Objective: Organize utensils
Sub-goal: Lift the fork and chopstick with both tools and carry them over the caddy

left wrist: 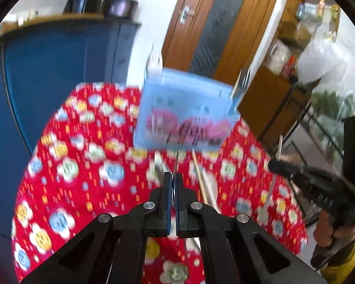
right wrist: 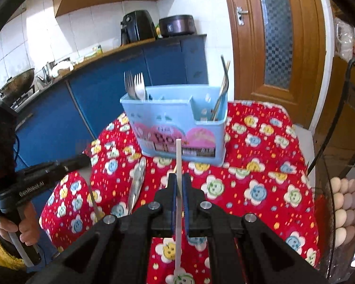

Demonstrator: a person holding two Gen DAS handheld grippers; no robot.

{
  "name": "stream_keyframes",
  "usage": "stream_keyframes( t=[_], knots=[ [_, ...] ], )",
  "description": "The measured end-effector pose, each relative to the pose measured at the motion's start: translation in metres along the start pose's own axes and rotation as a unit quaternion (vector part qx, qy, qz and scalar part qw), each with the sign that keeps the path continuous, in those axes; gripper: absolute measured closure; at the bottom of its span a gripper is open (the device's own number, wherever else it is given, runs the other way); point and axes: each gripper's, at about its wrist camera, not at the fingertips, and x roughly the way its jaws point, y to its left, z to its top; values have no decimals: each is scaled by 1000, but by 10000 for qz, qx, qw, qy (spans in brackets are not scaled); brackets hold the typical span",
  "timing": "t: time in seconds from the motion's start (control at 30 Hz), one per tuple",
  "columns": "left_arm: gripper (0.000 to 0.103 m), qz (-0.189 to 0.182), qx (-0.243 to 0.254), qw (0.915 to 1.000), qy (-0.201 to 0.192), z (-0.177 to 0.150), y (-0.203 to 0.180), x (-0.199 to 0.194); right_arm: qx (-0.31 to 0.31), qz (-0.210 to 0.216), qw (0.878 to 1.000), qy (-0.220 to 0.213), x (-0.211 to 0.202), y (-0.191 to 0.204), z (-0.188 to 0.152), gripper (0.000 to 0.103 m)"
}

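Note:
A light blue utensil holder stands on a table with a red flowered cloth; it also shows, blurred, in the left wrist view. Two forks stand in its left part, chopsticks and a metal utensil in its right part. My right gripper is shut on a white chopstick pointing at the holder. My left gripper is shut on a thin metal utensil. A metal spoon and a wooden chopstick lie on the cloth.
Blue kitchen cabinets with a wok and appliances stand behind the table. A wooden door is at the back right. Eggs sit at the right edge. A rack with shelves stands right of the table.

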Motion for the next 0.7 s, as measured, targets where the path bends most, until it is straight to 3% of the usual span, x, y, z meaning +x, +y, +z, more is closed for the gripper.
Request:
stream_keyframes(
  t=[0.53,0.7],
  knots=[
    [102,81,222,9931,-1149,94,-7,-30,119,-290,9978,-578,-16,-14,49,97],
    [102,353,468,9871,-1490,128,-14,-42,104,-353,9973,-632,-19,-17,60,97]
  ],
)
